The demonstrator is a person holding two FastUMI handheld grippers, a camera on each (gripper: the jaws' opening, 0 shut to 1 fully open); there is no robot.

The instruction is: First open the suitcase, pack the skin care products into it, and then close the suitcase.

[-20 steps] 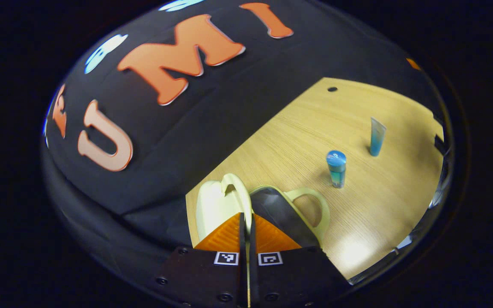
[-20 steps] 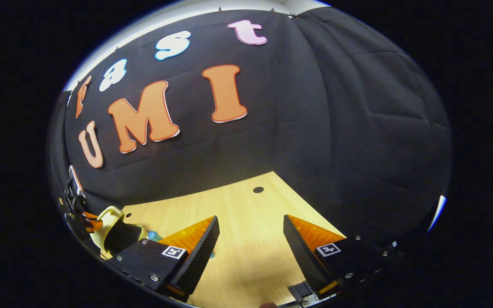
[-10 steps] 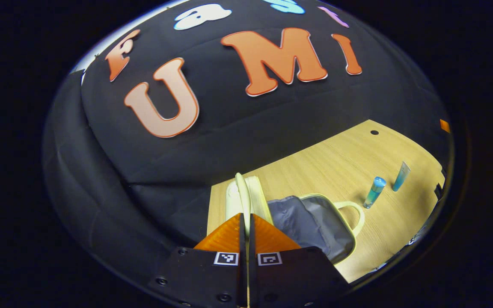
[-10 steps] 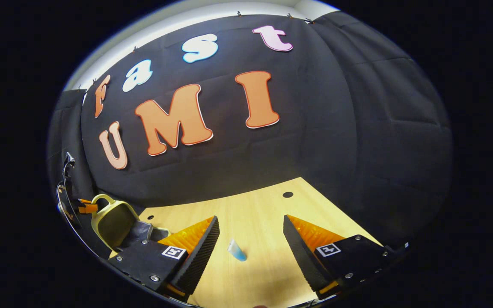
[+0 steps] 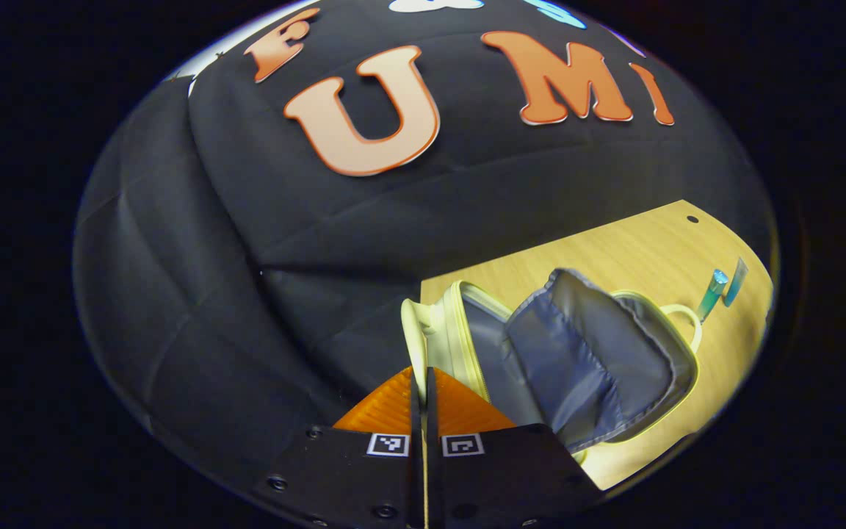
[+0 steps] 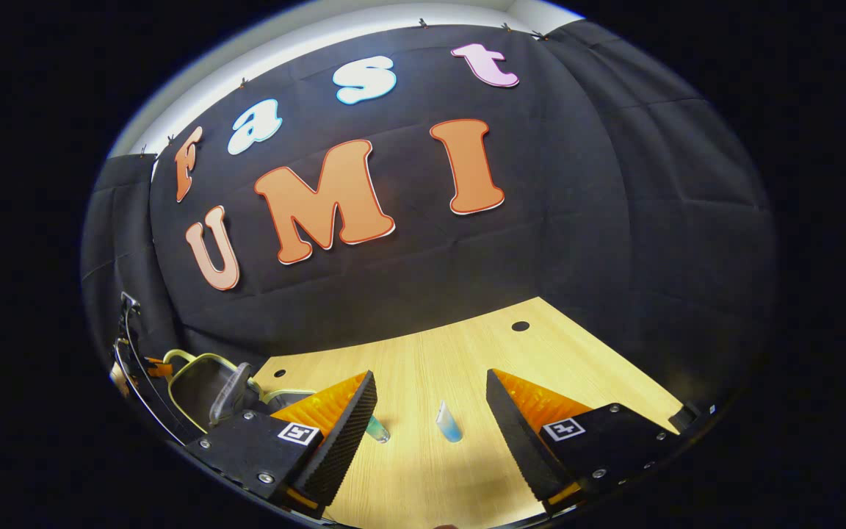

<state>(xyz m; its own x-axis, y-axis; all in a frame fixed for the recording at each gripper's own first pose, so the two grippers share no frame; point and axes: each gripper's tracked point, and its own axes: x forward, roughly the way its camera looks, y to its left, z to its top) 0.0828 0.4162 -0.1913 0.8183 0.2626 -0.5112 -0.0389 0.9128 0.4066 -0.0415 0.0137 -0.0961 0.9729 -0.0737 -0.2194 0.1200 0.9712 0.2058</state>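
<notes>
We pinch the suitcase (image 5: 577, 360) lid's rim with the left gripper (image 5: 423, 382) to hold it open — right gripper (image 6: 430, 411) fingers spread toward the tube (image 6: 449, 424) on the surface (image 6: 467, 353).

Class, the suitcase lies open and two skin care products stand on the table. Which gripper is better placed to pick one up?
Right. The right gripper is open with the tube between its fingers; the left gripper is pinched on the suitcase lid.
</notes>
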